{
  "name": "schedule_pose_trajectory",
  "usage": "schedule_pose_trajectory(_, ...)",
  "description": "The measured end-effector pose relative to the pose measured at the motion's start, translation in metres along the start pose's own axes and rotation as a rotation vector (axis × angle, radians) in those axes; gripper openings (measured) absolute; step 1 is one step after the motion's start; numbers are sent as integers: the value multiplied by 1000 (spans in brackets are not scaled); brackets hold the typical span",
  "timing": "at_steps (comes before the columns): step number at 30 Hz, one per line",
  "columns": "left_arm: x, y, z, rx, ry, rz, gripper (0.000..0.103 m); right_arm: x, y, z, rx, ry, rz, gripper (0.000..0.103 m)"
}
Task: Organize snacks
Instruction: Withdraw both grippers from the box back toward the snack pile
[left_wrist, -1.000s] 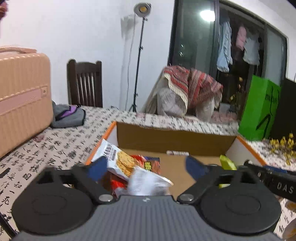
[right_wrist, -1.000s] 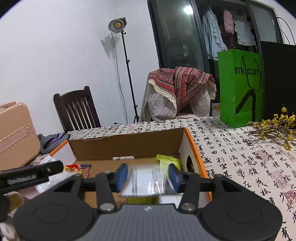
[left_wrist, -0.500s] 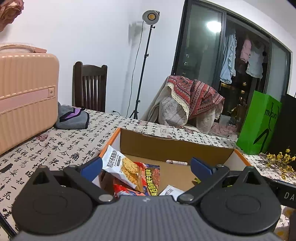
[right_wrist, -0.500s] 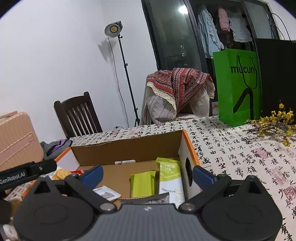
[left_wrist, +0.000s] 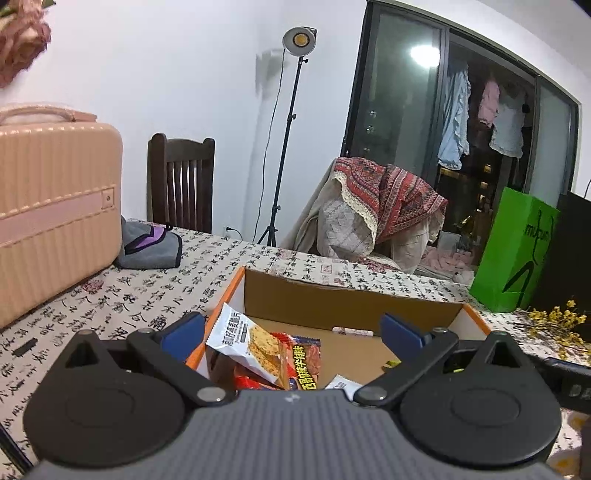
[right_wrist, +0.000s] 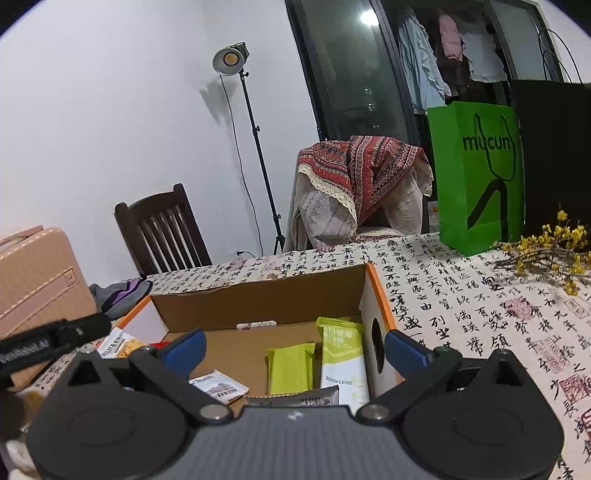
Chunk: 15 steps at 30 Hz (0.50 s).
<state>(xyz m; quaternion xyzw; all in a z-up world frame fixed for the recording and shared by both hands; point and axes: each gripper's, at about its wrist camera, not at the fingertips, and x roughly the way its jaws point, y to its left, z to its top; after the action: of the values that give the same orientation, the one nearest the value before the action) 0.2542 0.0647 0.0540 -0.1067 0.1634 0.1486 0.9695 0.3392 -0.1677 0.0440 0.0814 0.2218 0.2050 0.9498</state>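
Observation:
An open cardboard box (left_wrist: 351, 306) with an orange rim sits on the calligraphy-print tablecloth. At its left end lie a white cracker packet (left_wrist: 247, 343) and a red packet (left_wrist: 303, 363), with a small white packet (left_wrist: 343, 384) on the floor. My left gripper (left_wrist: 291, 334) hangs open above the box's near left edge, holding nothing. In the right wrist view the box (right_wrist: 258, 302) holds a green packet (right_wrist: 291, 367), a pale green-and-white packet (right_wrist: 341, 362), a small white packet (right_wrist: 218, 386) and a silvery packet (right_wrist: 310, 398). My right gripper (right_wrist: 295, 350) stands wide open over them, empty.
A pink suitcase (left_wrist: 55, 206) and a grey pouch (left_wrist: 151, 247) occupy the table's left. A green paper bag (right_wrist: 476, 173), a black bag (right_wrist: 554, 147) and yellow flower sprigs (right_wrist: 546, 247) stand at the right. A wooden chair (left_wrist: 181, 184) is behind the table.
The right gripper opened wide and let go of the silvery packet, which now lies in the box. A white packet fell from the left gripper into the box; the left gripper rose slightly.

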Motion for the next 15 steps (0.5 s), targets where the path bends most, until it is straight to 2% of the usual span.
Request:
schedule_pose_trajectory(3,-14,1,4,19,-8,-1,103,-4,5,3,-26,29,-6,103)
schedule_pose_trajectory(10,-45,18,5,19,-12,27,103,-41,16,4,-69,3,0,103)
schedule_pose_trajectory(15,-73,31,-1,24,-19,15,103,-70,18,-7,-79,19,-3,103)
